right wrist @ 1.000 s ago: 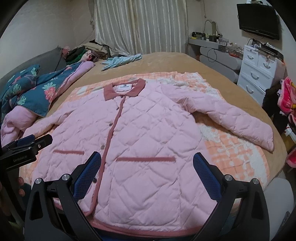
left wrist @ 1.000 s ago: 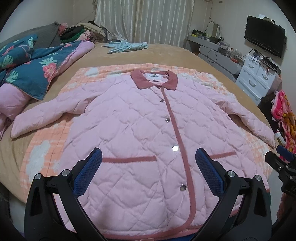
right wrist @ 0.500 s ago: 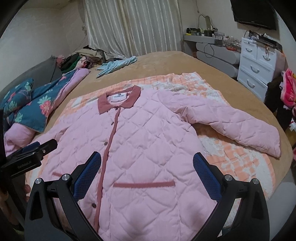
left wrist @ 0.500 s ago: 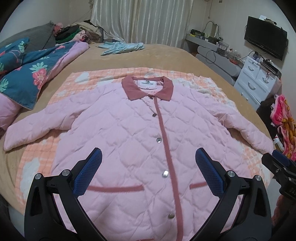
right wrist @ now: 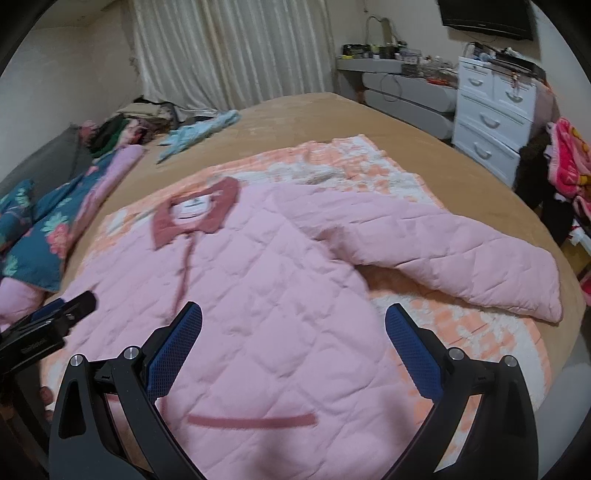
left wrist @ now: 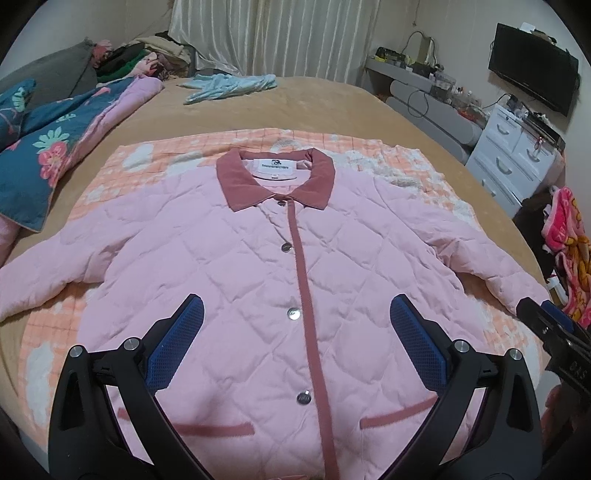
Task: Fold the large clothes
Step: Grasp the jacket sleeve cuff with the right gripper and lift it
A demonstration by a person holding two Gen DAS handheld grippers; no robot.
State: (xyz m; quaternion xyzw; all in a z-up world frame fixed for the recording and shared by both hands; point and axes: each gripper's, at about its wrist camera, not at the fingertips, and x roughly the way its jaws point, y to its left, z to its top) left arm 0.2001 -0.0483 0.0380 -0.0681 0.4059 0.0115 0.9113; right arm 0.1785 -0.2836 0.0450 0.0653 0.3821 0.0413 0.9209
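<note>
Left gripper [left wrist: 293,321]: jaws spread wide, nothing held; blue pads [left wrist: 177,343] are poised above the jacket's [left wrist: 236,280] chest, astride the placket [left wrist: 306,302]. It has been carried forward over the last second: the hem, earlier in view, is now lost below the frame, and the collar [left wrist: 275,181] is seen closer.

Right gripper [right wrist: 293,321]: likewise spread, empty, poised over the right front panel. It has been swung toward the right sleeve [right wrist: 454,258], which now fills more of its view; the picture is blurred by the motion.

Jacket: pink, quilted, snapped shut, laid face up and flat on a checked blanket [left wrist: 155,162], itself spread on the bed [left wrist: 314,103]. Both sleeves are stretched outward; the left sleeve [left wrist: 48,277] runs toward the frame edge. No fold has been made.

Judgement: the task is at its start. The advance of both tools from hem toward shoulders suggests an approach to the sleeves or shoulder seams, probably for a first fold inward. The padding is thick and springy, so a deep pinch is likely to be needed.

Surroundings: floral quilt [left wrist: 48,147], light blue garment [left wrist: 229,83], curtains [left wrist: 273,33], white drawers [left wrist: 513,162], TV [left wrist: 532,81].
</note>
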